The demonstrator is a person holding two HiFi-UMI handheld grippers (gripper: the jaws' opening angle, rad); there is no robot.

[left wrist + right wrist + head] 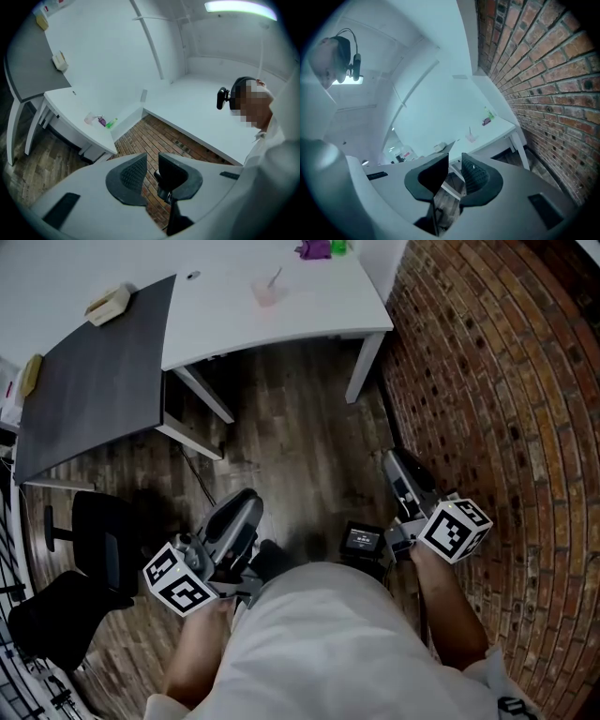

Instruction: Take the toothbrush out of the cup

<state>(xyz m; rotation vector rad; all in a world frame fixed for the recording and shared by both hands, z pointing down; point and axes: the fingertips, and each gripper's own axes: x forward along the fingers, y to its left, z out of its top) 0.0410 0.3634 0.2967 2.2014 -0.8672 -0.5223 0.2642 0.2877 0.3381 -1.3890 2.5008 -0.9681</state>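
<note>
Standing well back from white table: cup with toothbrush inside sits toward its right edge. Dark grey table abuts its left edge. Wood floor, brick wall on the right. Left gripper and right gripper: jaws slightly parted, empty.

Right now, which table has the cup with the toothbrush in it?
The white table, next to the brick wall: the pinkish cup with the toothbrush stands on it. The dark grey table beside it has no cup.

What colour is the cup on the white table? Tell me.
Pale pink see-through plastic cup, best in head view.
</note>
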